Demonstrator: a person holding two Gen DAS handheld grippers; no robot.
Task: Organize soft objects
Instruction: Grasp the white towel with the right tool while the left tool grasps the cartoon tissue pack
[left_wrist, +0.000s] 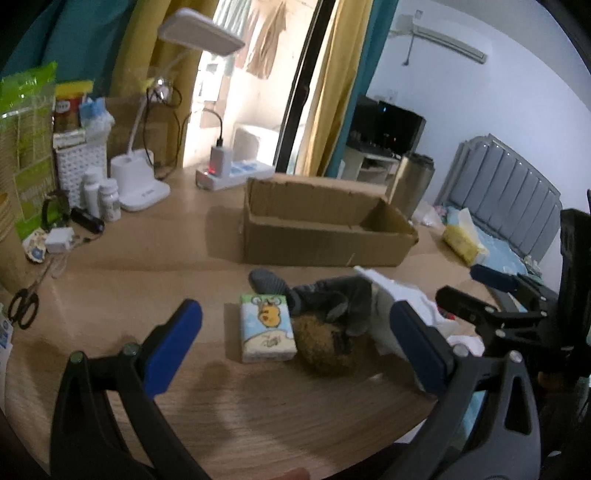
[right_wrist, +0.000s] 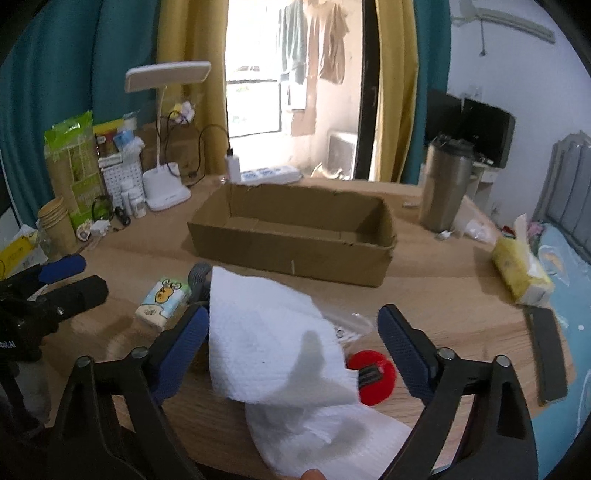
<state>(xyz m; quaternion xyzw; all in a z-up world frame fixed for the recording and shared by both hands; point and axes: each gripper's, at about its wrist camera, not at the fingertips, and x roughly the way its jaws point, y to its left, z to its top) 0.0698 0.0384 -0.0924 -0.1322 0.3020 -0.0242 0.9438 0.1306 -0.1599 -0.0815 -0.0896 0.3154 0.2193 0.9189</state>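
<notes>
Both grippers are hovering wide open over the surface (right_wrist: 424, 288); neither is gripping anything. The left gripper (left_wrist: 295, 347) is framing the tissue pack (left_wrist: 266, 326), brown plush (left_wrist: 328, 347) and grey sock (left_wrist: 332, 299); the right gripper (right_wrist: 291, 350) is straddling the white cloth (right_wrist: 273, 347). The cardboard box (right_wrist: 295, 254) is sitting empty just behind. Risk: closing the right fingers (right_wrist: 404, 350) could be snagging the red disc (right_wrist: 373, 376) beneath the cloth; the 2 grippers, working close together, could be colliding.
</notes>
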